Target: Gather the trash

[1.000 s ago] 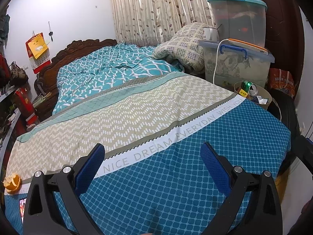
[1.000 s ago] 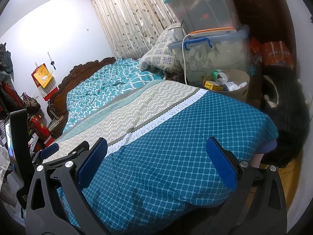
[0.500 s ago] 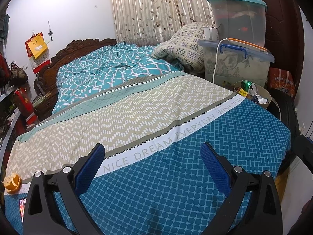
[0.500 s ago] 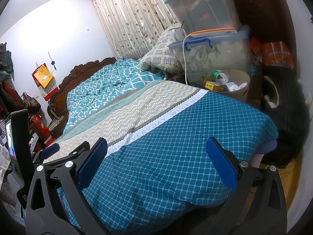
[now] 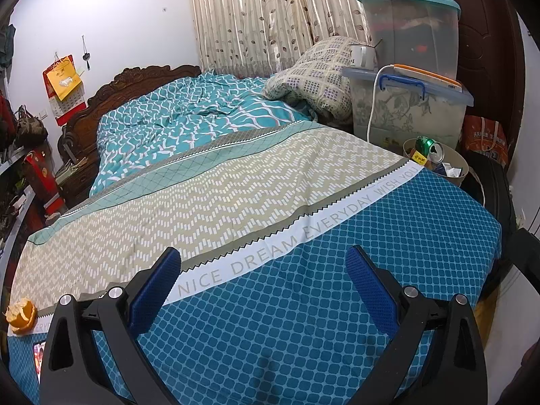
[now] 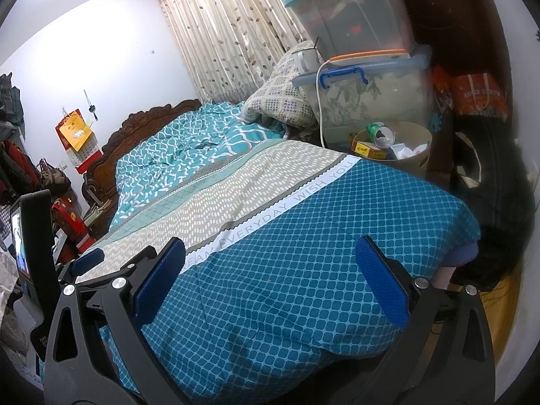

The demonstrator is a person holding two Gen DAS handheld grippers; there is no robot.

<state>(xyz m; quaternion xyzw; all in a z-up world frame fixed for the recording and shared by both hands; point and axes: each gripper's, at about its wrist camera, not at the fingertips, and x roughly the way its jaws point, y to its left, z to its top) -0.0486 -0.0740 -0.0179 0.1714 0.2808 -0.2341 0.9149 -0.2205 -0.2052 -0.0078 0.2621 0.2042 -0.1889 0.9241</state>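
Now our left gripper (image 5: 261,287) and right gripper (image 6: 270,273) hover empty, fingers spread; orange peel (image 5: 21,314) lies on the bed's (image 5: 303,303) left edge—we should approach low, then carry it to the bin (image 5: 459,173).

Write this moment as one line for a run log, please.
left gripper: open, empty | right gripper: open, empty | orange peel: on bed's left edge | trash bin: beside bed, part filled

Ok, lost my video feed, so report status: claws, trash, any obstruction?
Both claws, left and right, open, empty. Orange peel on bed's near-left edge. Bin beyond far corner, partly filled. Nothing blocking.
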